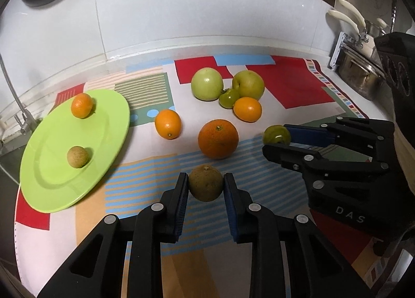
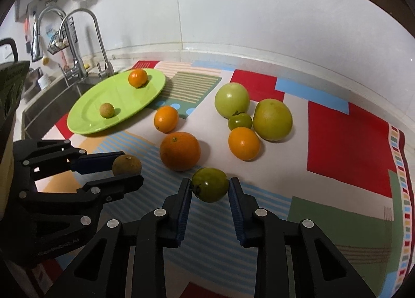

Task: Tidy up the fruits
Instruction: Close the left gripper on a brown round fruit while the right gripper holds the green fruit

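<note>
My left gripper (image 1: pixel 205 183) is shut on a brownish-green round fruit (image 1: pixel 205 183), also seen in the right wrist view (image 2: pixel 126 165). My right gripper (image 2: pixel 210 186) is shut on a small green tomato-like fruit (image 2: pixel 210 184), also seen in the left wrist view (image 1: pixel 276 135). A lime-green plate (image 1: pixel 52 168) at the left holds a small orange (image 1: pixel 82 105) and a small tan fruit (image 1: pixel 77 156). On the cloth lie a large orange (image 1: pixel 218 138), two smaller oranges (image 1: pixel 168 123) (image 1: pixel 247 109), two green apples (image 1: pixel 207 84) (image 1: pixel 248 84) and a green tomato (image 1: pixel 228 98).
A patterned cloth (image 1: pixel 298 85) covers the counter. A sink with faucets (image 2: pixel 77 46) lies beyond the plate at the left. A steel pot (image 1: pixel 360 74) and white-handled utensils stand at the right. A white tiled wall (image 1: pixel 181 12) runs behind.
</note>
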Demonstrator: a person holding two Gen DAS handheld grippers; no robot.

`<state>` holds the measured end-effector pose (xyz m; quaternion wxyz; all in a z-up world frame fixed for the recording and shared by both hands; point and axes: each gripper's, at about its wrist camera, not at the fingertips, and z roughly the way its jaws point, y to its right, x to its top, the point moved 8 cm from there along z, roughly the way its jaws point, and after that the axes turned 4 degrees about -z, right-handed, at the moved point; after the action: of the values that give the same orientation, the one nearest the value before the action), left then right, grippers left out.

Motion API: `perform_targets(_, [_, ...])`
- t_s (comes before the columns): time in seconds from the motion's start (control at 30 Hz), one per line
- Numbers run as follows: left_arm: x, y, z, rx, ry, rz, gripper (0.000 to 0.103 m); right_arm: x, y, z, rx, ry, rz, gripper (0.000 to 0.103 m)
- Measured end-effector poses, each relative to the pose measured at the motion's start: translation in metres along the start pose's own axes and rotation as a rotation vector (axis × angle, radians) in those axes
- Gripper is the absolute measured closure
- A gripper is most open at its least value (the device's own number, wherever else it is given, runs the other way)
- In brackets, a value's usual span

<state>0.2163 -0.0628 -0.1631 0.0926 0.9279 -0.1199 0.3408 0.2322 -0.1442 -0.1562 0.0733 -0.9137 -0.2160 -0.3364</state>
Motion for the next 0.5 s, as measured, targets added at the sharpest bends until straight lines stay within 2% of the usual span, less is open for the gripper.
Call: perform_targets(0.5, [0.006, -0.017, -0.060, 0.038, 0.118, -0.033, 0.075, 0.012, -0.025, -0.059, -0.048, 0.102, 0.039, 0.072])
